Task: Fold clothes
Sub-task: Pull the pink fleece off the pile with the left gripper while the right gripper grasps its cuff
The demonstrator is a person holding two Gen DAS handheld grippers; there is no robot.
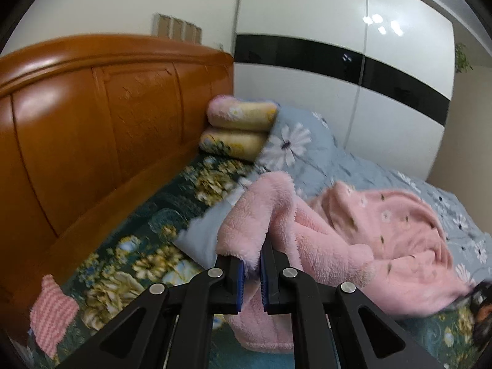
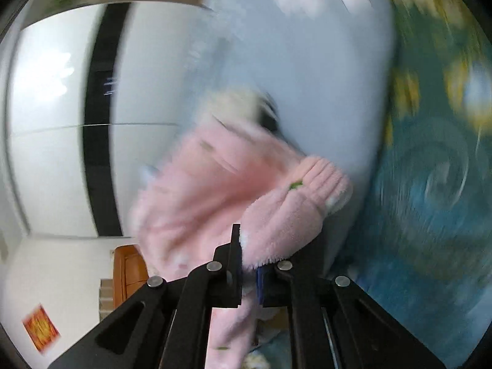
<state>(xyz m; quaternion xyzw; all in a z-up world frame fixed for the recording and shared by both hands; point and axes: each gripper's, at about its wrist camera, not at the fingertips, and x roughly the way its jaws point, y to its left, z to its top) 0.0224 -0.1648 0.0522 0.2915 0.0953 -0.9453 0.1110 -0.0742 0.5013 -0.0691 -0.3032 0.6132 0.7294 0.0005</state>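
A fluffy pink garment with small flower prints lies crumpled across the bed. My left gripper is shut on a folded fleecy edge of it, which bulges up over the blue pads. In the right wrist view, which is blurred, my right gripper is shut on another part of the pink garment, near a ribbed cuff. The rest of the cloth trails away from those fingers to the left. At the far right edge of the left wrist view a dark blurred shape, probably the other gripper, touches the garment.
The bed has a dark green floral sheet and a grey-blue daisy quilt. An orange wooden headboard stands at left, with two rolled pillows beside it. A pink striped cloth lies at lower left. A white wardrobe stands behind.
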